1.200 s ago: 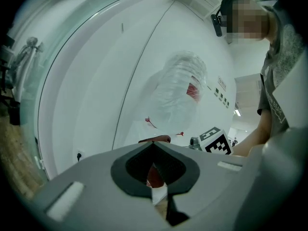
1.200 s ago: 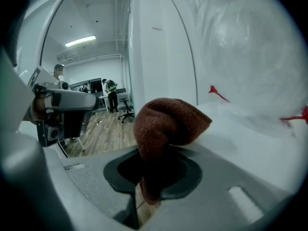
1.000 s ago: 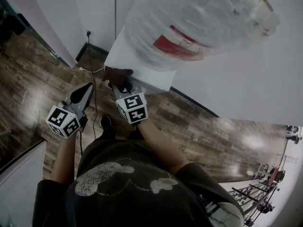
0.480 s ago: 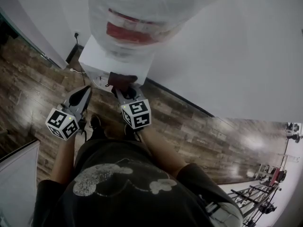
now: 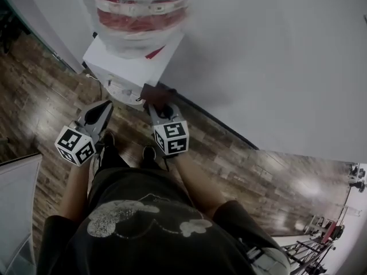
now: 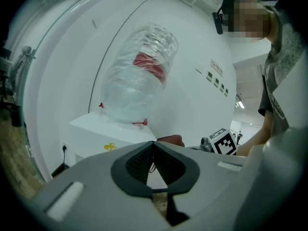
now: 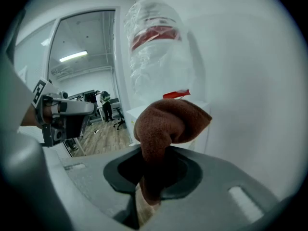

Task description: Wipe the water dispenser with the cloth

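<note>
The white water dispenser (image 5: 127, 67) stands against the wall, with a clear bottle (image 5: 137, 16) bearing a red label on top; it also shows in the left gripper view (image 6: 108, 134) and right gripper view (image 7: 144, 112). My right gripper (image 5: 156, 103) is shut on a brown cloth (image 5: 153, 91) (image 7: 166, 121), held close to the dispenser's front corner; whether the cloth touches it I cannot tell. My left gripper (image 5: 100, 109) hangs to the left of it, jaws shut and empty (image 6: 154, 150).
Dark wood-plank floor (image 5: 46, 102) surrounds the dispenser. A black cable (image 5: 97, 36) runs at the wall behind the dispenser. A white panel (image 5: 14, 211) stands at the lower left. A glass partition and a room with people show in the right gripper view (image 7: 91, 81).
The view has swung so the dispenser and bottle sit further left and up. Both grippers keep their places relative to the dispenser, the cloth still held by the right one.
</note>
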`<action>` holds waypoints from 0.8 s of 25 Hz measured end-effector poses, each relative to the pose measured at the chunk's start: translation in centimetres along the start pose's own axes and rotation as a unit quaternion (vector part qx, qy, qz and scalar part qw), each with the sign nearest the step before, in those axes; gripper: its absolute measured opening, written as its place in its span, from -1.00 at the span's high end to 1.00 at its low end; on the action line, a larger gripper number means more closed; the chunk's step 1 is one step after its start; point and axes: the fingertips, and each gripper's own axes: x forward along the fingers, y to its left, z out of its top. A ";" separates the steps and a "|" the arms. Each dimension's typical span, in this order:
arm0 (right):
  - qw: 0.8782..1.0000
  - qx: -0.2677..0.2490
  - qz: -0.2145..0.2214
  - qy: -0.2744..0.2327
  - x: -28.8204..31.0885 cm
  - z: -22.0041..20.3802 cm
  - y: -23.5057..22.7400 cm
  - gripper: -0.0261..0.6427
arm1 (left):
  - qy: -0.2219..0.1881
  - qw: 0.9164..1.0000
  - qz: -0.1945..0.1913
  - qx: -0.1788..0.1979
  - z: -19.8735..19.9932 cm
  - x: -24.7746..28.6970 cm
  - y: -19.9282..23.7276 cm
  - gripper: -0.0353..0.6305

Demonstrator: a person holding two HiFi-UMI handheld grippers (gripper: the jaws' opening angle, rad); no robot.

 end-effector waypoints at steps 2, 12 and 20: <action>1.000 -0.006 0.014 -0.003 -0.6 -0.8 -0.2 0.74 | 0.000 1.000 0.012 0.005 -0.4 -0.4 -1.1 0.87; 0.998 -0.048 0.045 -0.008 0.5 -1.6 1.5 0.74 | -0.005 0.999 0.047 -0.012 -2.2 -2.6 -3.4 0.87; 0.999 -0.016 -0.025 0.037 3.1 -6.2 -0.4 0.74 | 0.001 0.999 0.017 -0.049 -5.5 -4.8 -1.4 0.87</action>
